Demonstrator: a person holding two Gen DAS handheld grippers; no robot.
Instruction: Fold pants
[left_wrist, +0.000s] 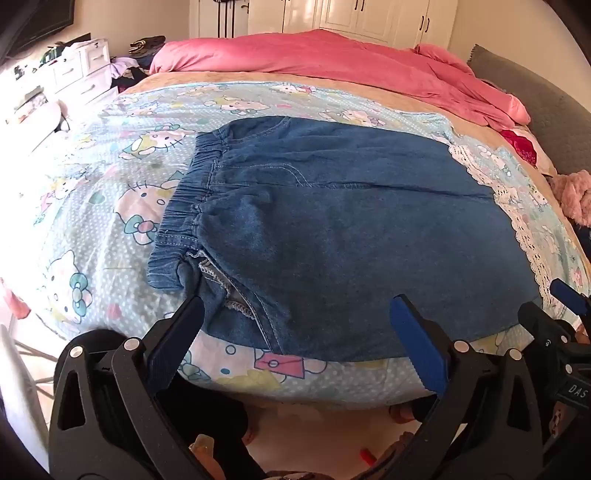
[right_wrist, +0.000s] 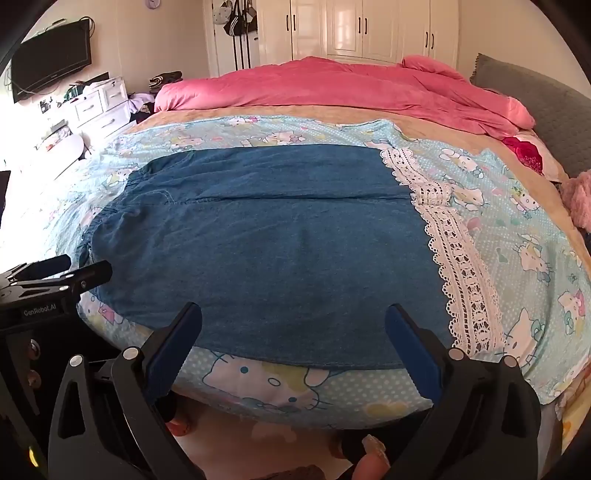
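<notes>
Blue denim pants (left_wrist: 332, 229) lie flat on the bed, folded into a broad rectangle, with the elastic waistband (left_wrist: 184, 206) at the left. In the right wrist view the same pants (right_wrist: 258, 243) fill the middle, their right end beside a white lace strip (right_wrist: 458, 266). My left gripper (left_wrist: 297, 314) hovers open over the near edge of the pants by the waistband corner, nothing between its fingers. My right gripper (right_wrist: 293, 321) is open above the near edge further right, also with nothing in it. The left gripper's body (right_wrist: 55, 280) shows at the left of the right wrist view.
The pants rest on a light blue cartoon-cat sheet (left_wrist: 110, 192). A pink duvet (left_wrist: 332, 62) is bunched along the far side of the bed. White drawers (left_wrist: 85, 70) stand at the left, a grey headboard (left_wrist: 546, 107) at the right, wardrobes (right_wrist: 369, 29) behind.
</notes>
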